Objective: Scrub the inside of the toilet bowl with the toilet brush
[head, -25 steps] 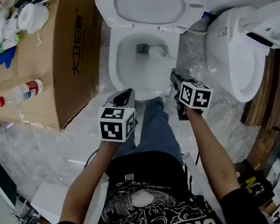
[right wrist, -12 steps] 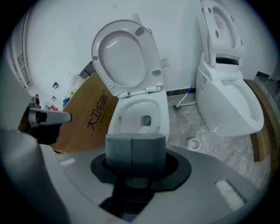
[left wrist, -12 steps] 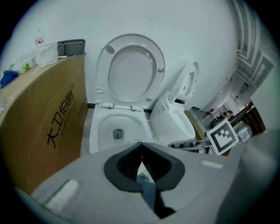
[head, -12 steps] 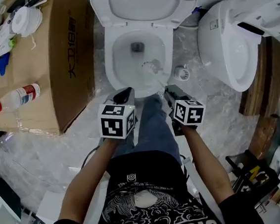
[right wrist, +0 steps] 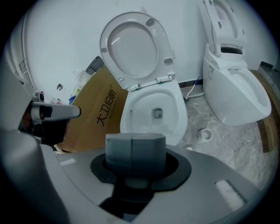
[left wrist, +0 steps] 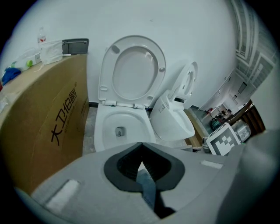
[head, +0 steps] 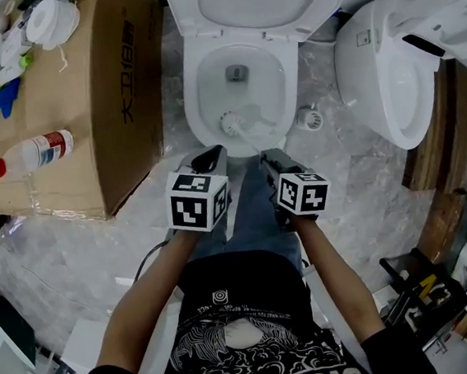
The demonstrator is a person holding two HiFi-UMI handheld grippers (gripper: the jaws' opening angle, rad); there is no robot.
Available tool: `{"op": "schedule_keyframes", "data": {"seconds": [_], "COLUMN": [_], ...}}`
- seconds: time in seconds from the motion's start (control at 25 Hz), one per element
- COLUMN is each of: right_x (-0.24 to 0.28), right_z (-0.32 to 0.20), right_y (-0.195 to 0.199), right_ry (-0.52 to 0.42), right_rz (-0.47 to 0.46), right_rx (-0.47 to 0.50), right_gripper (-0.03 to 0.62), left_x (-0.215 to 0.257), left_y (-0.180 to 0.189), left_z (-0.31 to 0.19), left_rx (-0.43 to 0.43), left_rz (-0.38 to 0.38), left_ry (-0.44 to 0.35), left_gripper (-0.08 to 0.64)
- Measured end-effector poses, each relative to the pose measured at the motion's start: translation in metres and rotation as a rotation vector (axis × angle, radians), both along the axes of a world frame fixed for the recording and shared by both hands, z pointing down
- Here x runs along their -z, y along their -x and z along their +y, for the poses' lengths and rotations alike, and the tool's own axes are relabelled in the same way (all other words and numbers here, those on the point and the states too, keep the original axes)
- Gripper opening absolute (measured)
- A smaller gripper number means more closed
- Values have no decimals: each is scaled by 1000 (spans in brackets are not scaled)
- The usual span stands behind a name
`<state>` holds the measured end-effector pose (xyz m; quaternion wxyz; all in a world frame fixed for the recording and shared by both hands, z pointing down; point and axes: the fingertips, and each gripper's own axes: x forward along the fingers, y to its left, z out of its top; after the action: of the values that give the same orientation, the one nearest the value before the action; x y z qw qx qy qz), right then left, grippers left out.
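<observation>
right tongs [head: 265, 157] clamped on toilet brush [head: 233, 125], head against toilet bowl [head: 194, 103] front inner edge; left tongs [head: 208, 156] together, outside rim.

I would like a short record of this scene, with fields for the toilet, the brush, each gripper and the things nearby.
toilet bowl: open, seat raised
toilet brush: head inside the bowl, near its front left wall; handle runs back to the right gripper
right gripper: jaws shut on the brush handle
left gripper: jaws together, holding nothing, in front of the bowl
cardboard box: left of the toilet, with a bottle lying on top
second toilet: on the right
</observation>
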<state>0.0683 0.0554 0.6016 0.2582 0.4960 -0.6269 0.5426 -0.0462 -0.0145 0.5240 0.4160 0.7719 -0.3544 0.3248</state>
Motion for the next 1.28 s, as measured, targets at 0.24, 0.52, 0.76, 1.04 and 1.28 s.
{"op": "schedule_keyframes", "data": {"seconds": [0.24,0.52,0.76,1.04,1.28], "right_x": [0,-12,-28,-37,-37], "right_z": [-15,-27,-48,-89,-129], "right_y": [11,1,8,7,5], "right_ry": [-18,12,12,8,-36], "right_rz": [7,47,38,47,59], "right_rx": [0,32,55,67,132], "right_gripper": [155,155,155,155,155], "left_x": [-4,-12,-17,-22,-22], "left_y": [11,6,14,33,28], "left_z": [5,-4,-5,-2,-1], "left_rx": [5,39,63,148,210], "left_rz": [-3,12,-1,-33,-31], "left_ry": [12,24,33,59,64], "left_gripper": [-6,-6,-6,-6,-6]}}
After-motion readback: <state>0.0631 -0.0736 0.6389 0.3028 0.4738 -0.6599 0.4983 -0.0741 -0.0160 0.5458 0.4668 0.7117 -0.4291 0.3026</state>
